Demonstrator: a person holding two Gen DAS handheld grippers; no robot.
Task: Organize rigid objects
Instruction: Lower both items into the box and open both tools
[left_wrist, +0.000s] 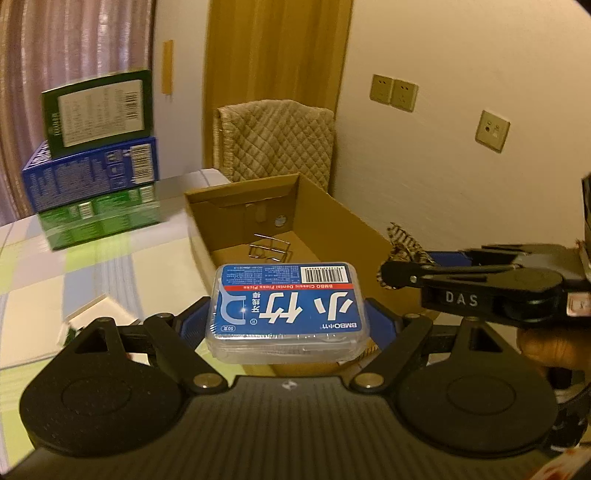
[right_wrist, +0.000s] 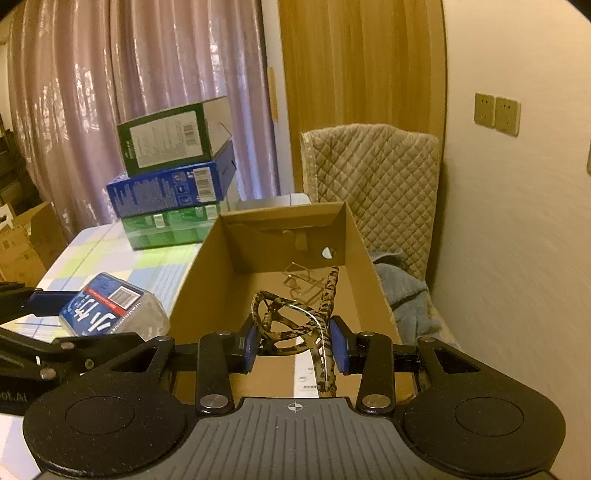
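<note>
**Both grippers loaded at the cardboard box**

Floss-pick box (left_wrist: 288, 308), clear with a blue label, sits clamped between the left gripper (left_wrist: 288, 325) fingers, held wide, just before the open cardboard box (left_wrist: 332, 206) on the desk (left_wrist: 33, 266). Right gripper (right_wrist: 293, 345) fingers pinch a camouflage slingshot (right_wrist: 291, 325) over the box's interior.

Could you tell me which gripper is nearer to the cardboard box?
Right. The right gripper hangs over the cardboard box, holding a camouflage slingshot; the left gripper is just outside it.
</note>
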